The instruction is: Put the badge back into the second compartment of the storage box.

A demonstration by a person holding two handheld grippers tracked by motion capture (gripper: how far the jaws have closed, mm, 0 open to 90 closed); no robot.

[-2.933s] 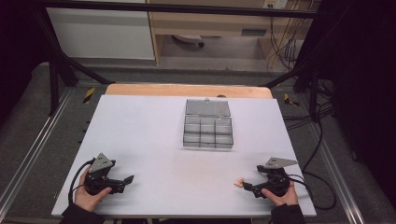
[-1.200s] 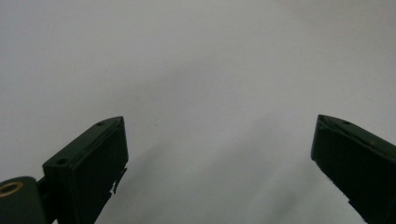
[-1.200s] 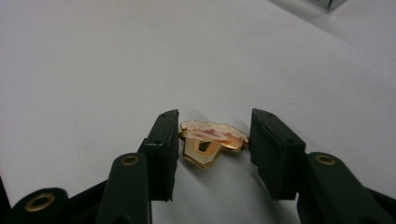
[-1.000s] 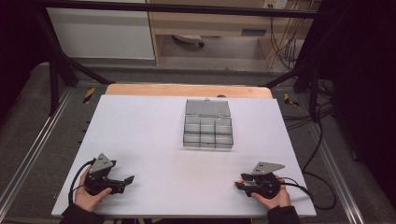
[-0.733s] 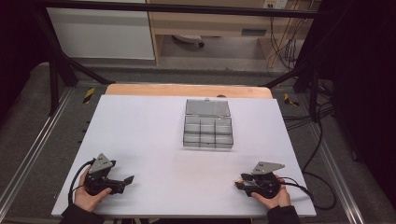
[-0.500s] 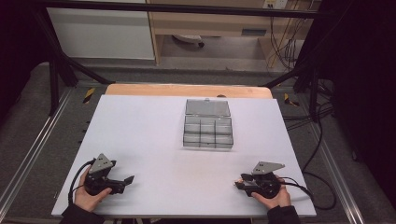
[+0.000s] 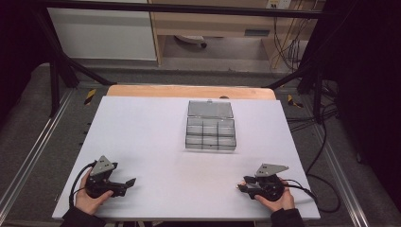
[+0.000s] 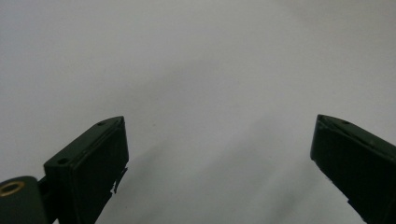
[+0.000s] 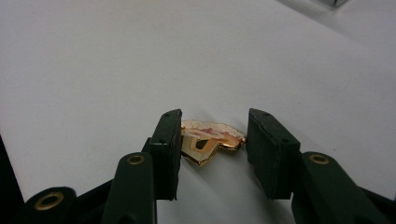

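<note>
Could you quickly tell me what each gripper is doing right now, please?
Left gripper: open, nothing between its fingers.
Right gripper: closed on a small gold and pink pin.

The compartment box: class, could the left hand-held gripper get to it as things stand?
Probably yes. The left hand-held gripper is open with nothing between its jaws, and only bare table lies between it and the compartment box.

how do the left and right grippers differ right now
The left gripper has its jaws spread wide with nothing but bare table between them; the right gripper has its jaws drawn close on a small gold and pink pin. In the high view the left gripper sits near the table's front left corner, the right one near its front right. Both are black, hand-held and low over the white surface.
</note>
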